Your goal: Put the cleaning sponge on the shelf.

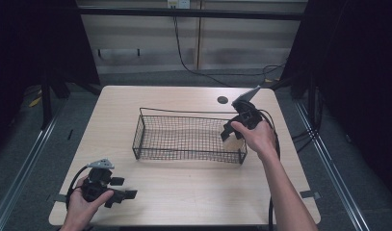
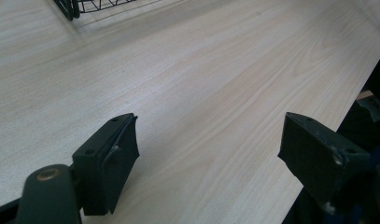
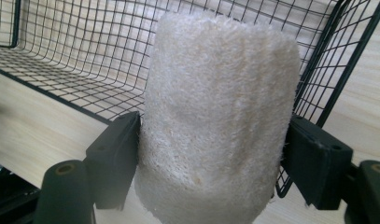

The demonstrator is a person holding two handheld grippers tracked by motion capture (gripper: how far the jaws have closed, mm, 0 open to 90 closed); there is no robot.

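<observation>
One thing is in hand: a pale, fibrous loofah sponge (image 3: 218, 121), a stubby cylinder pinched across its width between the two black jaws of the right gripper (image 3: 211, 154). Its long axis runs straight out along the jaws, away from the hand. In the high view the right gripper (image 1: 232, 131) hangs at the right end of the black wire basket (image 1: 157, 153), tips aimed down and leftward into it, so the sponge itself is hidden there behind the gripper body.

What the coming move seems to turn on is the basket's end wall. From the right gripper view the sponge's far end sits over the mesh floor, with the right-hand wire wall (image 3: 339, 65) just beside the outer jaw. I cannot tell whether jaw and wire touch. To my eye that wall is the only thing that could snag; the basket floor ahead looks bare.

Over at the near left corner of the wooden table (image 1: 193, 192), the left gripper (image 1: 121, 188) rests low, well apart from the basket. Its jaws are spread wide over bare wood with nothing between them, as the left gripper view (image 2: 208, 154) shows. A small dark round mark (image 1: 222, 100) lies near the far edge, out of the way.
</observation>
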